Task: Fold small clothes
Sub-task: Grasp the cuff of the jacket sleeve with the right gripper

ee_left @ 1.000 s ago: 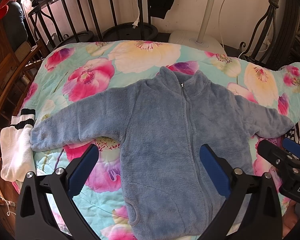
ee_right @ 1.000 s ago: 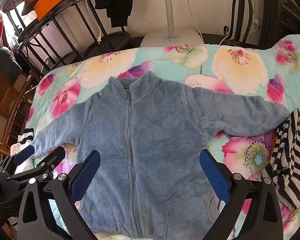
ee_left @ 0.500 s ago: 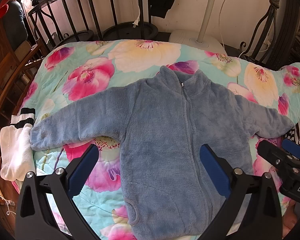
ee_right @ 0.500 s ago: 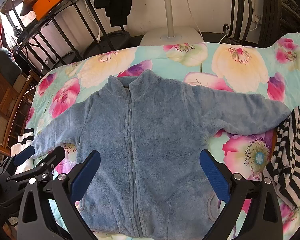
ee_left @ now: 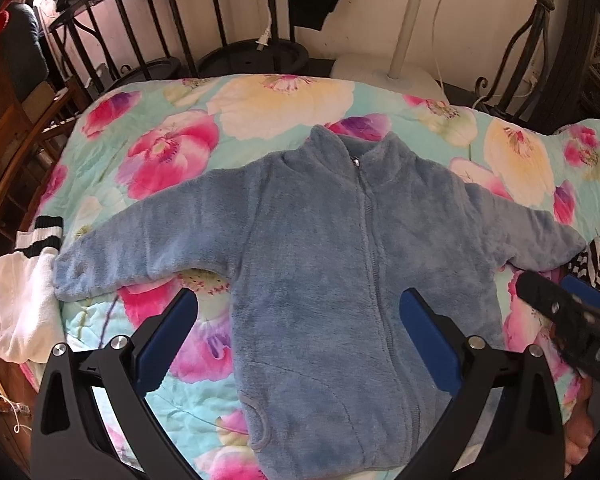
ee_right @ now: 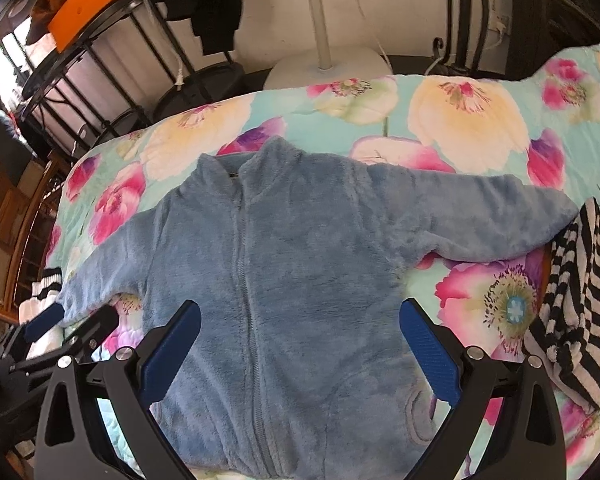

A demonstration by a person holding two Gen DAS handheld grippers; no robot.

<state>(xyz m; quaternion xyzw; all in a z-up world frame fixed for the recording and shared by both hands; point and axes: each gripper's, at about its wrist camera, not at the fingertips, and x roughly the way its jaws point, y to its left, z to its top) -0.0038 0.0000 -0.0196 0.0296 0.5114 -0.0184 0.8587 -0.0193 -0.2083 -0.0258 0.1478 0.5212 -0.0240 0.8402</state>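
Floral quilt [ee_left: 148, 128] had a blue fleece jacket [ee_left: 332, 264] spread flat, zipped up.
Left gripper [ee_left: 298, 308] and right gripper [ee_right: 300, 312] both hung wide open above it, holding nothing.

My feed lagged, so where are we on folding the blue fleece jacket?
Done: the blue fleece zip-up jacket lies flat, zipped, sleeves spread on the floral quilt. In hand: nothing; the left gripper and right gripper hover open over its lower half. Left: every fold. A striped garment and white sock lie beside it.

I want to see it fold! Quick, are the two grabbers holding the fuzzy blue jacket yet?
Left hand-held gripper: open, holding nothing, above the blue fleece jacket.
Right hand-held gripper: open, holding nothing, also above it.
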